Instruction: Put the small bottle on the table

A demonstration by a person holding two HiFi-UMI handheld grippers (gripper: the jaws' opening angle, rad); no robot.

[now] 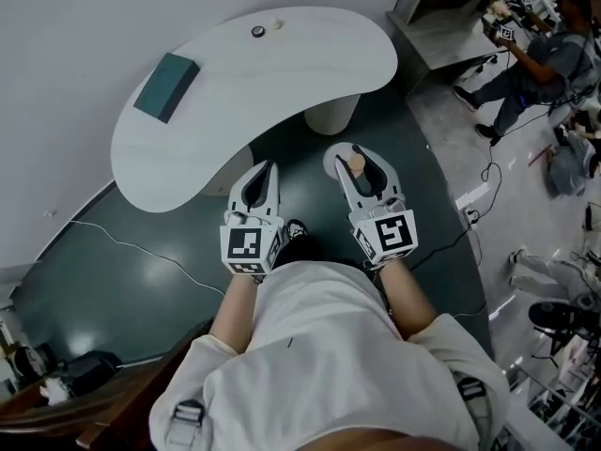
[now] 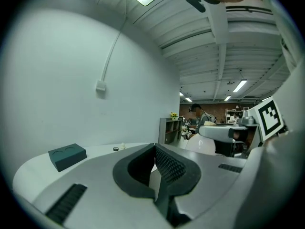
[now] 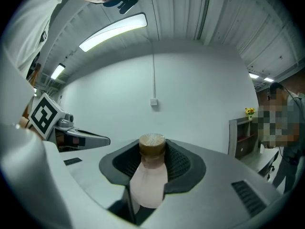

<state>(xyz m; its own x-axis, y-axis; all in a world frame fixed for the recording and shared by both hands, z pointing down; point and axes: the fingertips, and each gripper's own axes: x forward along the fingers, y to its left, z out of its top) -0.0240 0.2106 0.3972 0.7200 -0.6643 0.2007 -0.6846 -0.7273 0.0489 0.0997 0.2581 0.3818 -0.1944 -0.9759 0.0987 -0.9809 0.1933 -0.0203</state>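
Note:
A small pale bottle [image 1: 357, 163] with a brown cap stands upright between the jaws of my right gripper [image 1: 358, 154], which is shut on its body. In the right gripper view the bottle [image 3: 151, 173] fills the gap between the dark pads [image 3: 178, 163]. My left gripper [image 1: 260, 173] is level beside it on the left, jaws together and empty; the left gripper view shows its tips [image 2: 155, 148] meeting. Both grippers hover over the dark floor, short of the white kidney-shaped table [image 1: 282, 64], which lies ahead and to the left [image 2: 33, 173].
A teal box [image 1: 166, 85] [image 2: 66, 155] lies on the table's left part. A small dark round thing [image 1: 257, 31] and a pale one [image 1: 275, 23] sit near its far edge. The table's pedestal [image 1: 331, 113] stands just ahead. Cables and a seated person [image 1: 535, 54] are at right.

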